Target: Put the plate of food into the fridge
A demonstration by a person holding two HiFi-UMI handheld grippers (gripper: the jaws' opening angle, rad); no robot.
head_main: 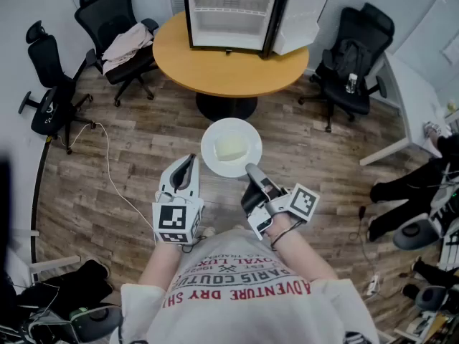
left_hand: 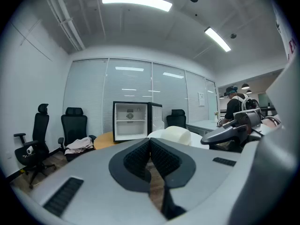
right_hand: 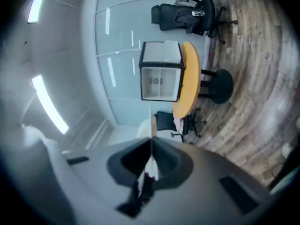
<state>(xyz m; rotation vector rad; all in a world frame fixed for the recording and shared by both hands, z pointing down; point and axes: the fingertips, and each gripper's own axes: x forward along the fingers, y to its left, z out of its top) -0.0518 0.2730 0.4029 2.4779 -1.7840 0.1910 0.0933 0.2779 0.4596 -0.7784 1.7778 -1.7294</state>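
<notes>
The head view looks steeply down, close over the left hand-held gripper, the right hand-held gripper and the plate; the left gripper view looks level along its jaws; the right gripper view is rolled sideways, floor at right; all three share the fridge on the table farther ahead.

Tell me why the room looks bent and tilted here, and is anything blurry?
Head view: evenly lit and sharp, the fridge and plate crisp. Left gripper view: a wide lens bows straight lines, darkens the picture's corners, and the ceiling lights glare. Right gripper view: rolled sideways, soft and blurry throughout.
</notes>
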